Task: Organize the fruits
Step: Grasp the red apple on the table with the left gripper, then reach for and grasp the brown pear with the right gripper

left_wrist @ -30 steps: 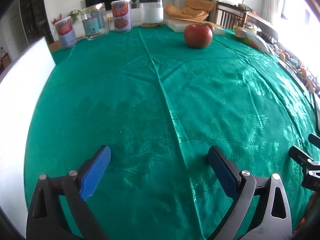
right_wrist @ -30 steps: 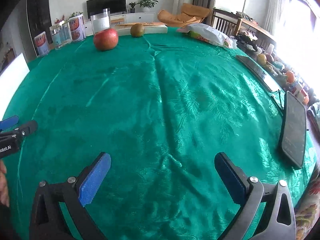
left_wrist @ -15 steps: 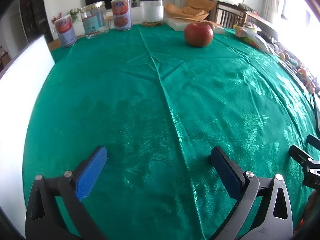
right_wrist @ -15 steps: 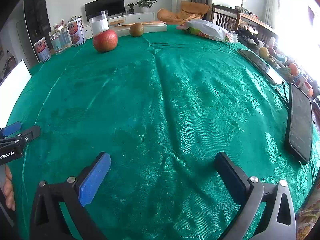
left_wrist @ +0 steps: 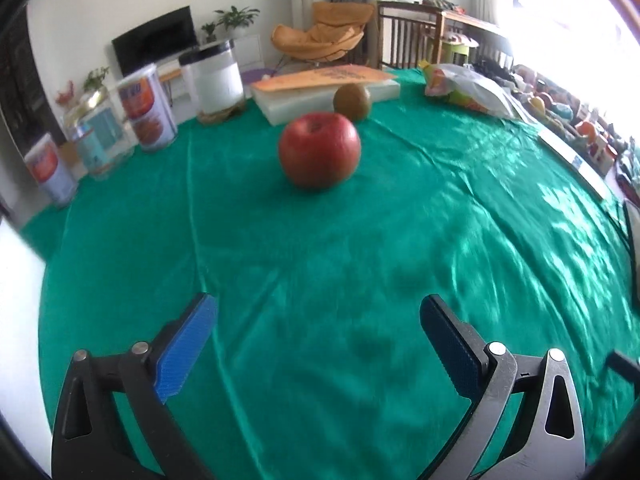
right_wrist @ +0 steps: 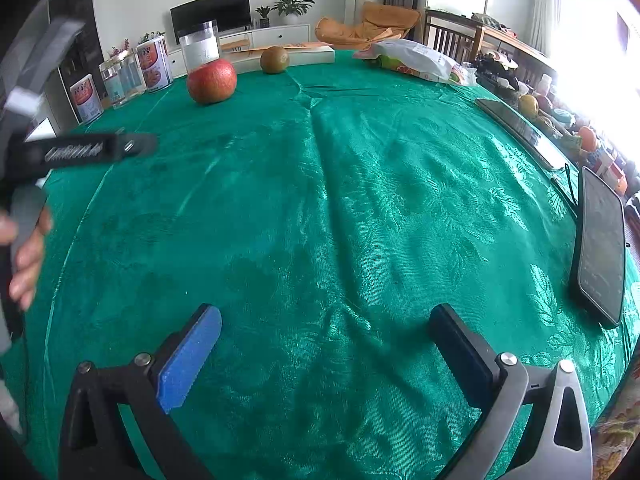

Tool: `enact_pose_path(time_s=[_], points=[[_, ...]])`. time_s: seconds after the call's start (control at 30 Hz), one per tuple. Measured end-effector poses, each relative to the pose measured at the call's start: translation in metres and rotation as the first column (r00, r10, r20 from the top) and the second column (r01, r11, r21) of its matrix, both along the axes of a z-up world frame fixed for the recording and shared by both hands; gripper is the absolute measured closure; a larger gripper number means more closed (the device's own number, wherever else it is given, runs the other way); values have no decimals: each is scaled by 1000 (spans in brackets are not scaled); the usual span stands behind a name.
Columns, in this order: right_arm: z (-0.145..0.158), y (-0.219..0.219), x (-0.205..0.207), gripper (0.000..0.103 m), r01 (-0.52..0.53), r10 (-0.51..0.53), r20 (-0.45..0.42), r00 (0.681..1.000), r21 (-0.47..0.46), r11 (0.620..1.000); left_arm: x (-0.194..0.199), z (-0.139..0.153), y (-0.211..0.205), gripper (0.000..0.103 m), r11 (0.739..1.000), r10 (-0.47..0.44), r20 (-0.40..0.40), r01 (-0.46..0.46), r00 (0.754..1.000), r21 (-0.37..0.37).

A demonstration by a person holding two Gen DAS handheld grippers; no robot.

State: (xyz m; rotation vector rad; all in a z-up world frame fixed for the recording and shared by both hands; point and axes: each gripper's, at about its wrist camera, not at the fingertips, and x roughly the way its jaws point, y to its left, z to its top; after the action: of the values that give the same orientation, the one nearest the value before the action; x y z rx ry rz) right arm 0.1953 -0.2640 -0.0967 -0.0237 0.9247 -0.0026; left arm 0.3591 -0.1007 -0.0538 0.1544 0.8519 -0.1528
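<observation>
1. Left tool point(left_wrist: 316, 320): jaws spread wide, nothing between the blue pads, held low over the green cloth and facing the fruit. From the right wrist view its black body point(right_wrist: 80, 152) shows at the left edge, with the person's left hand point(right_wrist: 24, 256) on the grip.
2. Right tool point(right_wrist: 326, 328): jaws likewise released and bare, poised above the near part of the bench point(right_wrist: 360, 200), well apart from the fruit.
3. Apple point(left_wrist: 319, 150): red, stem dimple up, resting on the cloth straight ahead of the left tool, not touched by either tool. Also seen at the far left from the right wrist point(right_wrist: 211, 81).
4. Kiwi point(left_wrist: 352, 102): brown, just behind and to the right of the apple, close to the white board point(left_wrist: 384, 90); seen also from the right wrist point(right_wrist: 274, 59).
5. White board: flat slab at the far edge, with an orange-brown paper sheet point(left_wrist: 324, 77) lying on it.
6. Jars and cans: a clear jar with white contents point(left_wrist: 214, 78), a printed can point(left_wrist: 147, 114), a glass jar point(left_wrist: 100, 136) and another can point(left_wrist: 50, 170), ranged along the far left rim.
7. Plastic snack bag point(left_wrist: 468, 92): far right of the bench.
8. Phone point(right_wrist: 602, 244): dark, face up at the right edge.
</observation>
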Motion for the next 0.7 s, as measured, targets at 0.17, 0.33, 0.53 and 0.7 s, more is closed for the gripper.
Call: enact_pose_path(time_s=[0.17, 0.33, 0.53, 0.7], points=[[1, 1, 0, 0, -7, 7, -1, 1000, 0, 1000, 65, 4, -32, 2, 999, -18, 78, 15, 997, 38], [1, 3, 2, 0, -16, 16, -1, 1000, 0, 1000, 106, -3, -36, 2, 998, 59, 70, -60, 996, 3], [0, 3, 4, 0, -21, 21, -2, 1000, 0, 1000, 112, -15, -18, 12, 992, 108, 36, -105, 994, -77], [0, 3, 4, 0, -21, 21, -1, 1000, 0, 1000, 99, -11, -6, 32, 989, 124, 13, -122, 992, -88]])
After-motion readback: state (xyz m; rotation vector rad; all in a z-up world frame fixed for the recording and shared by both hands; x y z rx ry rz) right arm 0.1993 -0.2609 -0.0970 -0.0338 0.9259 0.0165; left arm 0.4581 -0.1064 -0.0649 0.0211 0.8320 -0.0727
